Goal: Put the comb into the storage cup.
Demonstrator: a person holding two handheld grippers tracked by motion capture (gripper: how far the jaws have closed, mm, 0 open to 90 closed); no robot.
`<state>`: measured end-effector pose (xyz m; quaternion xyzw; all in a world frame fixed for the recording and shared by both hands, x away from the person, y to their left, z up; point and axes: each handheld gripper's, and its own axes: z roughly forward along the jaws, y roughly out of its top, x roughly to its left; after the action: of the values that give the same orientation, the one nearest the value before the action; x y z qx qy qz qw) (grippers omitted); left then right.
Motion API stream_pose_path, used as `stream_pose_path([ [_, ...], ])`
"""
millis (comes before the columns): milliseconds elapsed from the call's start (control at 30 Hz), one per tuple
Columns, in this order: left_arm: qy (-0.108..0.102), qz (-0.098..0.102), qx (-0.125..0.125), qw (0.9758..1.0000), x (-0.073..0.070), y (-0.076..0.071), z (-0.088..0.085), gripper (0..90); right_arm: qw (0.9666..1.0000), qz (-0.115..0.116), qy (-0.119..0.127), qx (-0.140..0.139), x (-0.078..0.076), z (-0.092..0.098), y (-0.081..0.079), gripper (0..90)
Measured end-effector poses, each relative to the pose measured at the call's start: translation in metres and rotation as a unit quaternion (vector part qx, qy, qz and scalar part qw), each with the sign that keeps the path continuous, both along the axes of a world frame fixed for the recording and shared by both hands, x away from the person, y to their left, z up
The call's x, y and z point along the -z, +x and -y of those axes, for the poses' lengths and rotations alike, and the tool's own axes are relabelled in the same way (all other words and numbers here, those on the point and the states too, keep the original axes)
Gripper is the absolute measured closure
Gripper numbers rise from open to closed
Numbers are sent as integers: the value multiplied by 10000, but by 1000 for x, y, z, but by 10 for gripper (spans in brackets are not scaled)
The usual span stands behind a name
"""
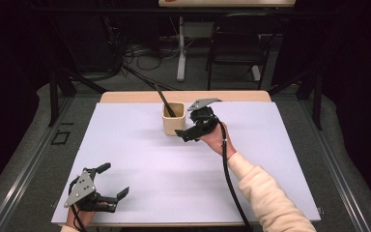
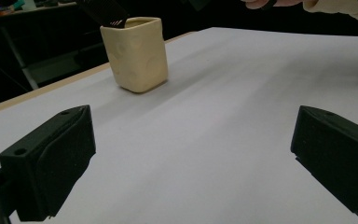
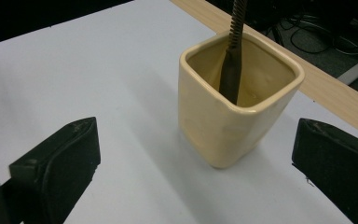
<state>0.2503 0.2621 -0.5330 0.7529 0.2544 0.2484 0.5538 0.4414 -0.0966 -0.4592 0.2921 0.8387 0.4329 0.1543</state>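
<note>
A cream square cup stands at the far middle of the white board. A dark slim utensil leans inside it, its handle sticking up and back. My right gripper hovers just right of the cup, open, nothing between its jaws. In the right gripper view the cup and utensil sit ahead of the right gripper, apart from both pads. My left gripper rests open at the board's near left corner. Beyond the left gripper, in its own view, the cup stands far off.
The board lies on a wooden table whose edge shows behind the cup. Past the table stand a black chair, a white table leg and floor cables. A dark frame runs along both sides.
</note>
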Motion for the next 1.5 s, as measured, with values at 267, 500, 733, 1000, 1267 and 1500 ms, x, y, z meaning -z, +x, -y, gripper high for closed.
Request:
stream_pose_path([
  [267,-5,10,1,10000,0,1,1,0,10000,-70,-36,25,3,16,-11,0],
  [500,-5,5,3,10000,0,1,1,0,9999,-121,-58,57,3,30,-20,0],
  [733,-7,4,2,10000,0,1,1,0,9998,-174,-29,100,3,42,-28,0],
  [1000,-5,9,2,10000,0,0,1,0,9998,-148,-56,129,5,58,-40,0],
  [1267,-2,13,-9,10000,0,0,2,0,9997,-144,-72,187,10,72,-50,0],
  [1500,4,14,1,10000,0,0,2,0,9997,-103,-79,221,11,84,-63,0],
])
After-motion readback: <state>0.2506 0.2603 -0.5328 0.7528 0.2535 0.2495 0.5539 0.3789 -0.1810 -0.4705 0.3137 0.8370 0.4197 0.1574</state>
